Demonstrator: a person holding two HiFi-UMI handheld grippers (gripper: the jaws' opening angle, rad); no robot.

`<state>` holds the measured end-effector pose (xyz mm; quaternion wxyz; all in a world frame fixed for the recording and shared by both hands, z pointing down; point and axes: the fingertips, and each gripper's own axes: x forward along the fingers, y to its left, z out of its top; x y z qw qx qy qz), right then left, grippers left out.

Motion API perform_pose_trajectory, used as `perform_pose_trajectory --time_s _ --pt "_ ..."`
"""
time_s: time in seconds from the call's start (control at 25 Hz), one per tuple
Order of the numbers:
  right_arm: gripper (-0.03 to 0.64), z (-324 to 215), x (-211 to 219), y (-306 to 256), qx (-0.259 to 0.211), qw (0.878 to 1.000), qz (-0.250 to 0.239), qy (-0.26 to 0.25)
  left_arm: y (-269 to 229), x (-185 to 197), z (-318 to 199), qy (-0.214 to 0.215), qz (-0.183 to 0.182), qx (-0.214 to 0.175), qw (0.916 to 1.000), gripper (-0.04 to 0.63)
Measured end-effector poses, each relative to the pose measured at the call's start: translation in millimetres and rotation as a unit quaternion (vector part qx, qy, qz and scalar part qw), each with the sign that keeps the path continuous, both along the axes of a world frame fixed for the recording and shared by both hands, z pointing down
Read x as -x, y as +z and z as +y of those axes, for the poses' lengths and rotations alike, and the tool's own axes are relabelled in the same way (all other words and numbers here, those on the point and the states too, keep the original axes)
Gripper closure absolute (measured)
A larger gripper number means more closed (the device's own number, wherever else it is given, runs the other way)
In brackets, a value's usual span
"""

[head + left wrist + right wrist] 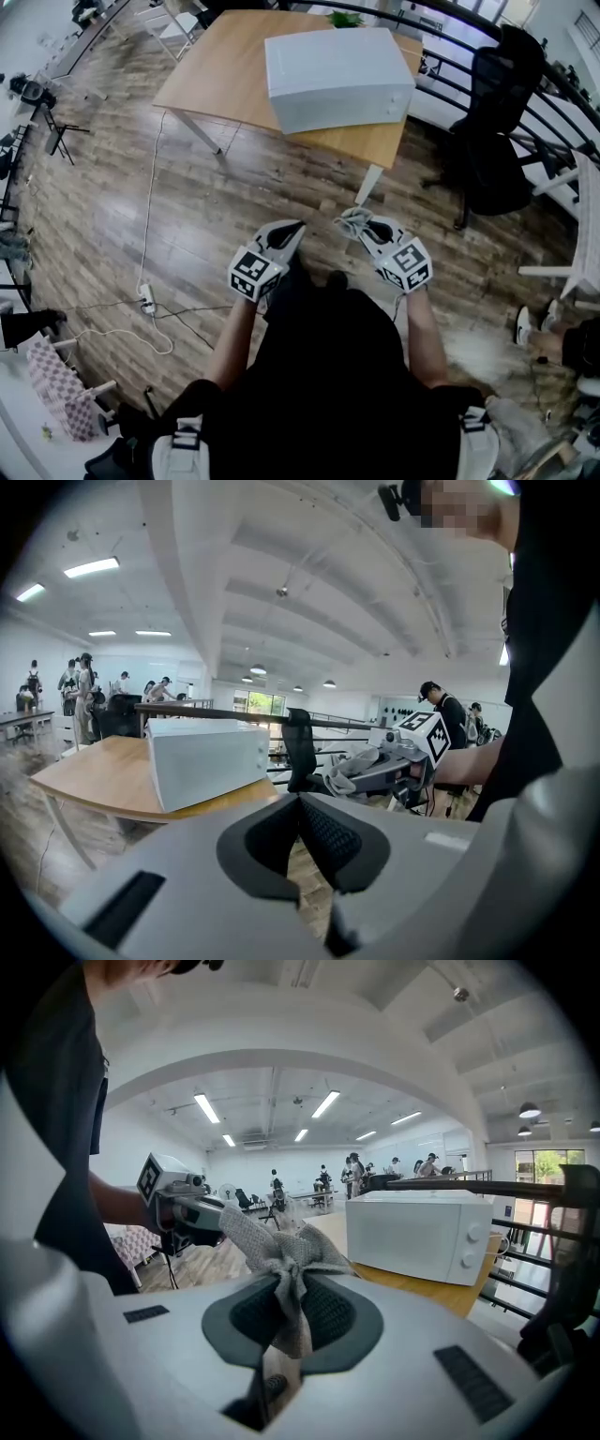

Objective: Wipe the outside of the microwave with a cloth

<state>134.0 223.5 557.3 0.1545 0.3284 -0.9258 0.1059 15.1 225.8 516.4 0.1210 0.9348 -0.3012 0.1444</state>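
A light wooden table (216, 75) stands on the plank floor (234, 197). The white microwave (337, 75) sits on the tabletop toward its 3 o'clock end. A white power strip (147, 300) lies on the floor at the table's 7 o'clock, and a black office chair (492, 141) stands at its 3 o'clock

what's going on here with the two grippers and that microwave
A person stands a little way back from a white microwave on a wooden table, with a gripper in each hand. The right gripper is shut on a grey cloth. The left gripper is shut with nothing in it. Neither touches the microwave, so wiping has not begun.
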Motion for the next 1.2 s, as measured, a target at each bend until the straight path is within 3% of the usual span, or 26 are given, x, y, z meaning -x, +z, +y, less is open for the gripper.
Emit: perform_pose_trajectory --time_s 0.96,1.2 --pt "0.581 -4.4 12.2 -8.5 0.022 1.0 -0.001 -0.004 -5.3 12.8 -0.3 -0.023 -0.005 -0.003 0.9997 0.597" --pt "0.581 -15.1 18.2 -8.3 -0.002 1.0 -0.009 -0.015 -5.6 19.7 -4.3 -0.031 -0.006 -0.003 0.9995 0.595"
